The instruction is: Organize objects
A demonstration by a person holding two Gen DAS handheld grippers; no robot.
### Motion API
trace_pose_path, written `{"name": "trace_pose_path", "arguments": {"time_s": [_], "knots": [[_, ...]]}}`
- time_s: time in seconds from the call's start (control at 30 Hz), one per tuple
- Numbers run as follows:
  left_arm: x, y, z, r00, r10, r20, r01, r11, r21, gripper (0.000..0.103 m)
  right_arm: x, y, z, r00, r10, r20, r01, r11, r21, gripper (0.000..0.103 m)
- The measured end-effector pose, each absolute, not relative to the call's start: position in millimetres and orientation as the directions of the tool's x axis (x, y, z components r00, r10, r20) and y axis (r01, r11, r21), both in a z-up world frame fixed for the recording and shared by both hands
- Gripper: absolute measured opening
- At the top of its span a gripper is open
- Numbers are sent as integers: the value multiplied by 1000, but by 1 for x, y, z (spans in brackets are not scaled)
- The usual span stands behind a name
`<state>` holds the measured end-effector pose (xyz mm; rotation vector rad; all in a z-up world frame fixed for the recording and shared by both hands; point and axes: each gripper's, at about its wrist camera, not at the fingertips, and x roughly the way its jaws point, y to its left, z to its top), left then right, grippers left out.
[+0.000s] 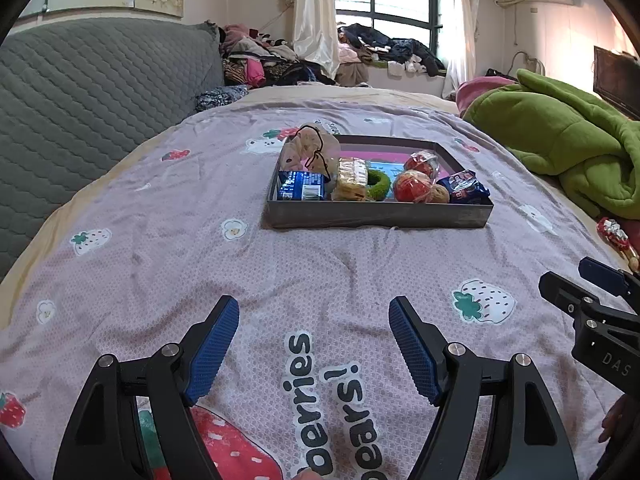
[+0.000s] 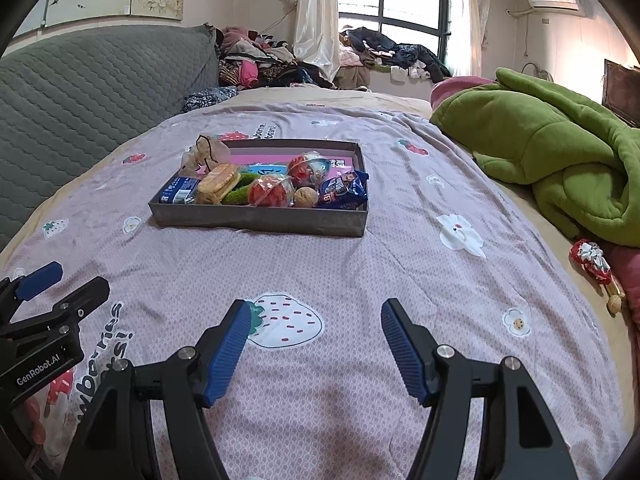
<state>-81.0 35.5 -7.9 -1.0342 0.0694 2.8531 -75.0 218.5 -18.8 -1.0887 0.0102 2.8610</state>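
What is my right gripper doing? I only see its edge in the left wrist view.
Observer: The right gripper is open above the bedspread, with nothing in it.
Operator: That red-and-white wrapped item is cut off at my right edge. What's at its near end?
Observer: A small brown nut-like piece, lying on the bed beside the pink cloth.

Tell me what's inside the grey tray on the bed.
The tray holds a blue packet, wrapped biscuits, a green ring, two red balls, a walnut. The tray's floor beneath them is mostly covered.
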Motion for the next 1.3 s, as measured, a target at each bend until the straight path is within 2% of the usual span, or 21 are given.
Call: {"name": "trace_pose_path", "arguments": {"time_s": [0.23, 1.3], "knots": [[-79, 32, -10, -774, 96, -626, -116, -993, -9, 78, -73, 217, -24, -744, 74, -664, -78, -997, -24, 67], [-84, 33, -29, -730, 91, -677, -110, -994, -15, 78, -75, 221, -42, -711, 76, -699, -88, -996, -19, 67]]}}
